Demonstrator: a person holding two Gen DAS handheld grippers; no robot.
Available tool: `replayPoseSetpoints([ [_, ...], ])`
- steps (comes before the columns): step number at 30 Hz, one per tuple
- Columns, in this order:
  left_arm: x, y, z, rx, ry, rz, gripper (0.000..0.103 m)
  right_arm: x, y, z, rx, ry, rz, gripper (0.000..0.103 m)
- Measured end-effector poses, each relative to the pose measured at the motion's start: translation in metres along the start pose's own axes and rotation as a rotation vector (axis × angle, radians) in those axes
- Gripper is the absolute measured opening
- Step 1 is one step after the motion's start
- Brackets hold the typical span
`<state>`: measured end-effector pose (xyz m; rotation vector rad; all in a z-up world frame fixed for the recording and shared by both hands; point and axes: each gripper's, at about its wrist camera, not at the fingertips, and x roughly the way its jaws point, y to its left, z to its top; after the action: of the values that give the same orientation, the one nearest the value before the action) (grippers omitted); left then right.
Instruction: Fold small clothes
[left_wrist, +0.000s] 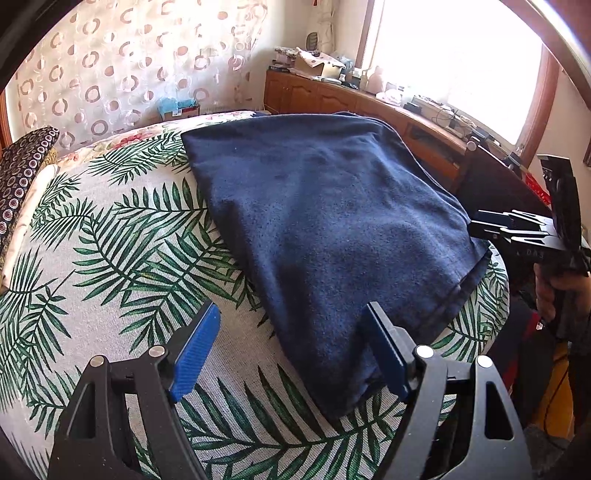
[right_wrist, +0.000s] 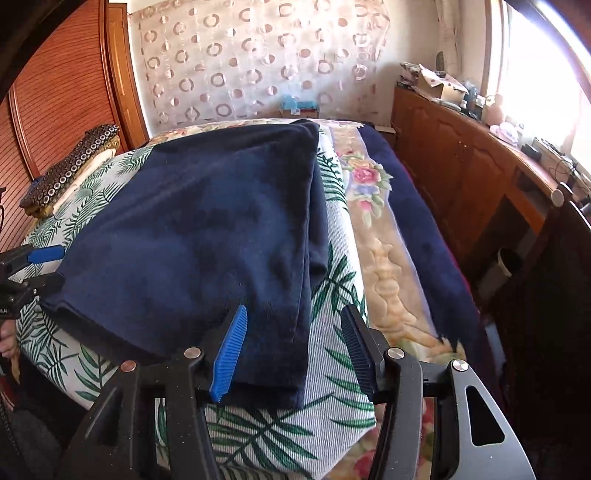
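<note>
Folded navy garment (left_wrist: 332, 221) on leaf-print bed cover (left_wrist: 110, 258), left gripper (left_wrist: 291, 350) and right gripper (right_wrist: 295, 350) both gaping, gripping nothing, at its near corners.

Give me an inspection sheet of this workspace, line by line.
Surface: bed with palm-leaf cover, floral blanket at its side.
Job's things: navy garment lying folded on the cover.
Clutter: patterned cushion at the head; boxes and oddments on the wooden sideboard.
Grippers: left tongs open, one pad over the garment's edge; right tongs open over its near corner, gripping nothing.
Cables: wires on the sideboard by the window.
Surroundings: circle-print curtain, bright window.
</note>
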<state>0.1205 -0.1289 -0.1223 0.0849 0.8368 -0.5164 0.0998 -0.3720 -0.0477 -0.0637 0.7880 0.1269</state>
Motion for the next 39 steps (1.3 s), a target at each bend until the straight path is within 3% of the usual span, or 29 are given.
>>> replayPoseSetpoints([
  [5,0.000,-0.001,-0.001,-0.002,-0.002,0.001,0.080,0.002,-0.001,-0.002,-0.007,0.032,0.003,0.055],
  [12,-0.002,-0.004,-0.004,0.009,0.009,-0.040,0.057,0.003,-0.001,-0.007,-0.014,0.047,0.025,0.055],
  [18,-0.001,-0.003,-0.009,-0.002,0.025,-0.059,0.052,0.001,0.006,-0.012,-0.038,0.051,0.084,0.048],
  [20,-0.001,-0.003,-0.010,-0.007,0.031,-0.065,0.052,0.001,0.009,-0.012,-0.055,0.049,0.089,0.032],
  [26,-0.005,-0.003,-0.015,0.006,0.034,-0.067,0.052,0.000,0.007,-0.014,-0.027,0.049,0.113,0.012],
  [28,-0.007,-0.003,-0.016,0.016,0.035,-0.070,0.049,-0.002,0.007,-0.014,-0.025,0.028,0.115,0.010],
  [30,-0.008,-0.005,-0.016,0.027,0.046,-0.089,0.028,-0.008,0.006,-0.013,-0.003,-0.014,0.139,0.009],
  [32,-0.011,-0.007,-0.015,0.034,0.046,-0.110,0.017,-0.019,0.004,-0.006,0.013,-0.072,0.152,0.009],
  [35,-0.023,-0.009,-0.006,0.048,-0.005,-0.124,0.013,-0.032,0.002,0.007,0.030,-0.141,0.171,0.009],
  [39,-0.050,-0.001,0.031,0.025,-0.119,-0.146,0.013,-0.046,0.002,0.035,0.023,-0.240,0.182,0.008],
])
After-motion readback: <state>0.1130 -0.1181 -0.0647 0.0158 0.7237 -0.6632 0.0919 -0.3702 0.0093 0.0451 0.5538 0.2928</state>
